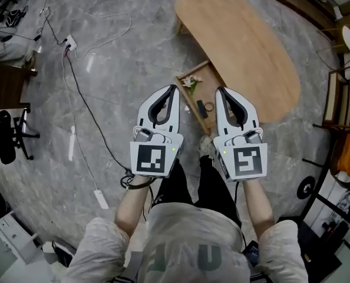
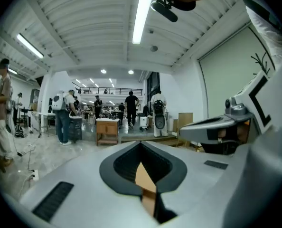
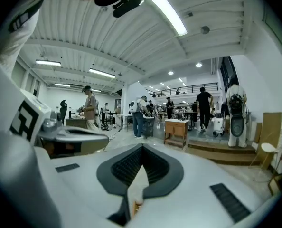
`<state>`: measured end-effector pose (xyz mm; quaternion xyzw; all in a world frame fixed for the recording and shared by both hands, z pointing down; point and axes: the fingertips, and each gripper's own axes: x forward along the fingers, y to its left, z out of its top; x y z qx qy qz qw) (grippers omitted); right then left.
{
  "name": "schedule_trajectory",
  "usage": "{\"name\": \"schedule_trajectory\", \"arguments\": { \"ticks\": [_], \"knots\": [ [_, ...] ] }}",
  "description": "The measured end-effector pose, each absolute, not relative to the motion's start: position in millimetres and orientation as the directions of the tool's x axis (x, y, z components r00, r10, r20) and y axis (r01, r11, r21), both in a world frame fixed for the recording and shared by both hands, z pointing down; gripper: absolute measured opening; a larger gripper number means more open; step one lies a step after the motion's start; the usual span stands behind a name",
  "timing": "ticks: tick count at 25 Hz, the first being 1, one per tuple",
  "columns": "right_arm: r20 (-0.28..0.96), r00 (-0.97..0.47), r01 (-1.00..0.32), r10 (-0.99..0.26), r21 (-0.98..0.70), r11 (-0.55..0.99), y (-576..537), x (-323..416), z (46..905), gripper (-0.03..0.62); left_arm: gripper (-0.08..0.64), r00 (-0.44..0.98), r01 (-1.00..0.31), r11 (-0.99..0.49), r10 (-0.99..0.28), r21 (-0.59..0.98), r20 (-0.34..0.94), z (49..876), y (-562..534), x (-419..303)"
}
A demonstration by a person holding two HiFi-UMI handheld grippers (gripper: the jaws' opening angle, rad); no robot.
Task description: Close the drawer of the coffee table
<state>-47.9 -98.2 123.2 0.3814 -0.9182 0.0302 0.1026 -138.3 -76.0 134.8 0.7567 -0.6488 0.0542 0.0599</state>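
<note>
Drawer (image 1: 197, 90) open, closing not yet begun
It juts from the surface's (image 1: 246, 46) side facing the person; left claw (image 1: 174, 88) and right claw (image 1: 220, 90), both clenched empty, hover beside it.

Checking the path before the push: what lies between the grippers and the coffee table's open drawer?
Nothing shows there. In the head view the left gripper and right gripper flank the drawer, with no object between them and it.
</note>
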Motion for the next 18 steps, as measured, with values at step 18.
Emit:
{"name": "schedule_trajectory", "arguments": {
  "ticks": [18],
  "knots": [
    [0.392, -0.603, -0.781, -0.695, -0.111, 0.615, -98, -10, 446, 0.006, 0.008, 0.199, -0.980, -0.185, -0.935, 0.075, 0.293, 421, -89, -102]
  ]
}}
